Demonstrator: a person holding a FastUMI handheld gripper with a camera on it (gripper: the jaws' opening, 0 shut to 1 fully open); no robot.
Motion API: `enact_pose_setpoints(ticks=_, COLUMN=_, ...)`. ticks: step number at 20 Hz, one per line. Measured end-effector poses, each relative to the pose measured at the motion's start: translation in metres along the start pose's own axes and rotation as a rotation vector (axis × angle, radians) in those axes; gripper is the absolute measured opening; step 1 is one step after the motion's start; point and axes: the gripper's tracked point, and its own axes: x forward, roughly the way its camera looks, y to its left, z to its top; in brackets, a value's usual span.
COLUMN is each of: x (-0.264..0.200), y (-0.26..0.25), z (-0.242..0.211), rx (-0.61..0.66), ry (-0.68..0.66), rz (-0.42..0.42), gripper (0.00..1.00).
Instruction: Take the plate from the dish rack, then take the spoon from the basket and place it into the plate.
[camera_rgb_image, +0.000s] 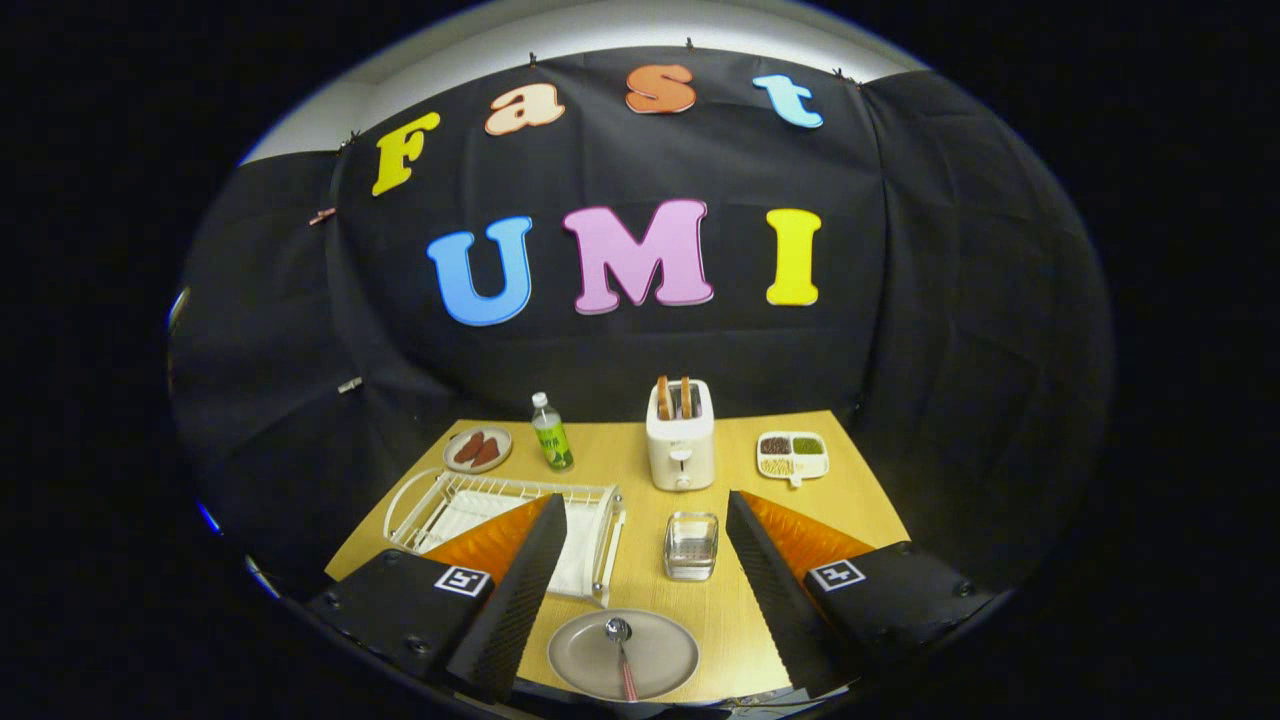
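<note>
One wooden bench carries everything, and it stands before the black cloth wall. On its left part lies the white wire dish rack, and one finger of the tool covers a part of it. The tool is spread wide, its two fingers are well apart, and nothing is between the pads; it hangs above the near part of the bench.

Between the fingers, close to the near edge of the bench, lies the grey plate. The spoon rests in the plate, its bowl pointing away and its reddish handle coming toward the camera.

Behind, in the middle, stands the white toaster with two slices of bread upright in its slots. Just ahead of the fingers is a small clear container, perhaps the basket, but the view is too small to be sure.

To the right of the toaster lies a white divided tray with dark, green and pale contents. On the left stands a green bottle, and beside it a small dish with two red-brown pieces.
</note>
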Motion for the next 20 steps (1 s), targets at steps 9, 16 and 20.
enact_pose_setpoints(ticks=9, x=-0.020, y=-0.027, z=0.079, rx=-0.043, ry=-0.171, rz=-0.056, gripper=0.99)
enact_pose_setpoints(ticks=16, x=-0.022, y=-0.033, z=0.073, rx=-0.063, ry=-0.155, rz=-0.052, gripper=0.99)
enact_pose_setpoints(ticks=20, x=-0.018, y=-0.036, z=0.074, rx=-0.090, ry=-0.143, rz=-0.037, gripper=0.99)
